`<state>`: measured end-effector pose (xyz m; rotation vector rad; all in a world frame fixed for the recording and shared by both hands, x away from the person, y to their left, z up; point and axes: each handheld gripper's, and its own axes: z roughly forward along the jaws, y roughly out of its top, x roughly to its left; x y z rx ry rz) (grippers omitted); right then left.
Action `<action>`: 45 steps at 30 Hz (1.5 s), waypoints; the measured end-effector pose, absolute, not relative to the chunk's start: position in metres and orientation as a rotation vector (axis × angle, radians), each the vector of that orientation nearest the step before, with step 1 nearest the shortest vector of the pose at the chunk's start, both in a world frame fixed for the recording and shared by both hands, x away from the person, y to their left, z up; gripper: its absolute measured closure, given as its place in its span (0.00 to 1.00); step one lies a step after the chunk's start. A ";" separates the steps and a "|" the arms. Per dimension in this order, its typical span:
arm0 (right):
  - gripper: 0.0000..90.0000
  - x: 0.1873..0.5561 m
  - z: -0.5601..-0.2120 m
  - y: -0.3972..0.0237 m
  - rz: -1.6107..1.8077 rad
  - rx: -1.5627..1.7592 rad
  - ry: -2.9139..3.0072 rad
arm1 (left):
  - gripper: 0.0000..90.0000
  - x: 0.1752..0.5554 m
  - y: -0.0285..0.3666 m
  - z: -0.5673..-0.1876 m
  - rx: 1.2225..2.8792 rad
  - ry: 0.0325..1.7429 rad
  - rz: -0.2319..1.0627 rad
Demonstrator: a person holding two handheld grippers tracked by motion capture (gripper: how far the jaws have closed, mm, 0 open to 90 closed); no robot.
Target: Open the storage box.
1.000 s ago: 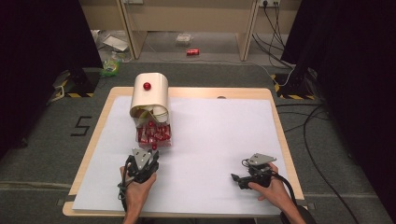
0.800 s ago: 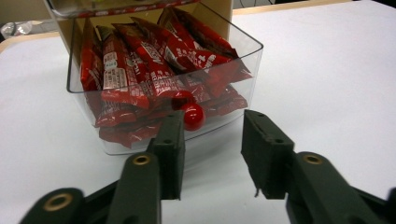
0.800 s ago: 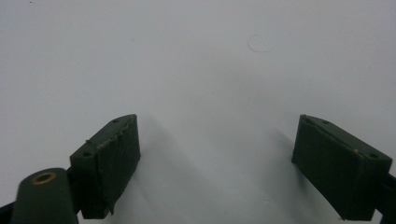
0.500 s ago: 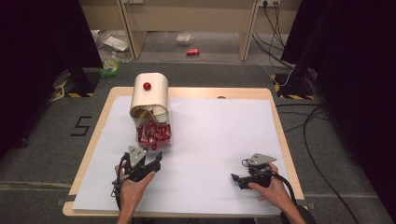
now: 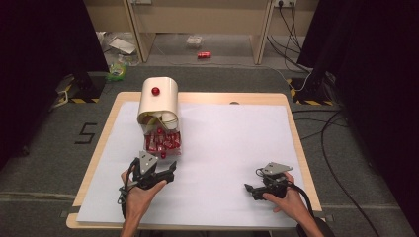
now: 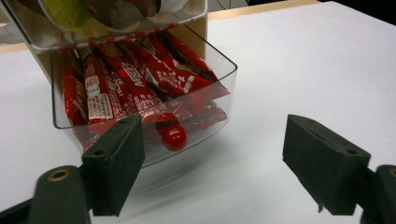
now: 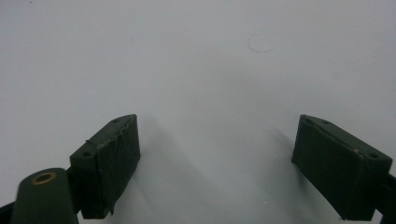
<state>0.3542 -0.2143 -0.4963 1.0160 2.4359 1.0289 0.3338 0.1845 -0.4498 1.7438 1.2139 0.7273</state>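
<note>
the clear drawer (image 6: pixel 140 93) of red snack packets (image 6: pixel 140 79) is pulled out, its red knob (image 6: pixel 174 137) just ahead of the left tongs (image 6: pixel 212 175), whose jaws have just been opening with nothing between them. taking a packet looks still undone. the cream dispenser (image 5: pixel 158 98) stands behind it. the right tongs (image 7: pixel 224 172) are apart over bare white surface (image 5: pixel 232 148), well off; nothing blocks the way.

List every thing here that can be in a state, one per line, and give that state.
Drawer: pulled open, full of red packets.
Red knob: free, ungripped.
Left gripper: jaws just opened wide, empty.
Right gripper: open, empty, over the white sheet.
</note>
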 end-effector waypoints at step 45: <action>0.17 0.354 -0.496 -0.214 1.028 1.016 2.437 | 0.22 0.353 0.186 -0.451 1.812 1.147 0.705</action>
